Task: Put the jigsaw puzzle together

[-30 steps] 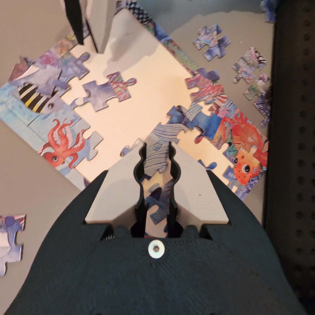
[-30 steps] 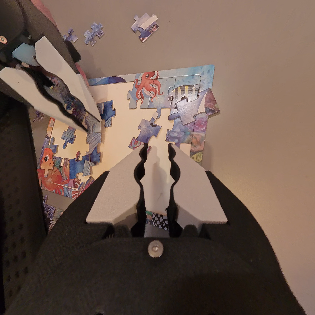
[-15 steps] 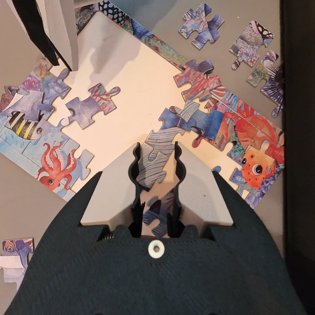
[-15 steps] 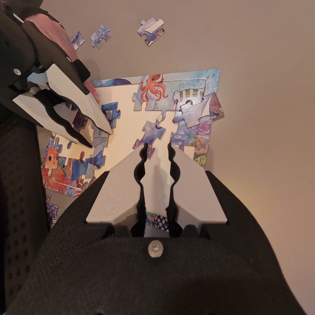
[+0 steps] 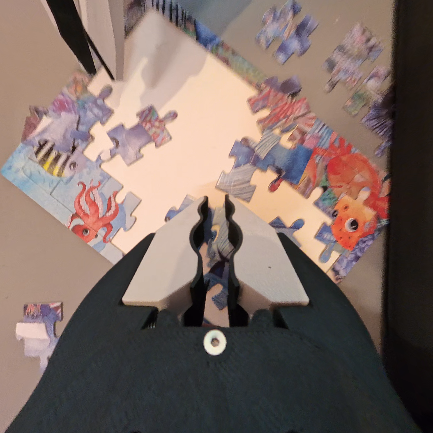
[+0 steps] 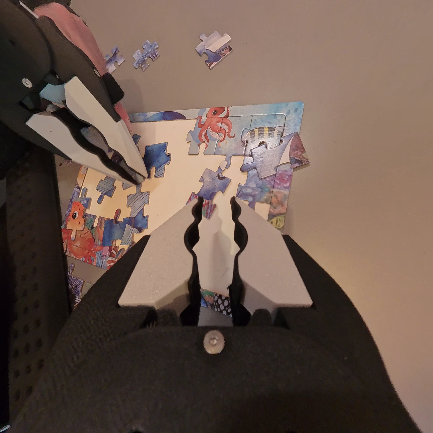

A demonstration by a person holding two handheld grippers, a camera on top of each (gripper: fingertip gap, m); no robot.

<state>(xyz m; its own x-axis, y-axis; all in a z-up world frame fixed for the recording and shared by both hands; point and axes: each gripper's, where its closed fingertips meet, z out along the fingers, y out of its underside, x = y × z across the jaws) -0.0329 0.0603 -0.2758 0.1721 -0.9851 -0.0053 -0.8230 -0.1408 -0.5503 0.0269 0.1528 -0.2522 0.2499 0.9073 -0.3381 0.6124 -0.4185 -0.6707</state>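
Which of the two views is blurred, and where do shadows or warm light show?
Left wrist view: motion blur smears the loose pieces and the puzzle tray, while the left gripper itself stays sharp; a grey shadow lies on the tray's far part. Right wrist view: sharp overall; the right gripper casts a shadow on the tray, and a warm glow tints the table.

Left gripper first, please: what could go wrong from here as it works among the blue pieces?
1. The left gripper has its tips down right beside the dark blue piece; closing or lifting could knock that piece askew.
2. The pale purple piece lies loose over placed pieces and the board's frame; a sweep by the open right gripper might push it off.
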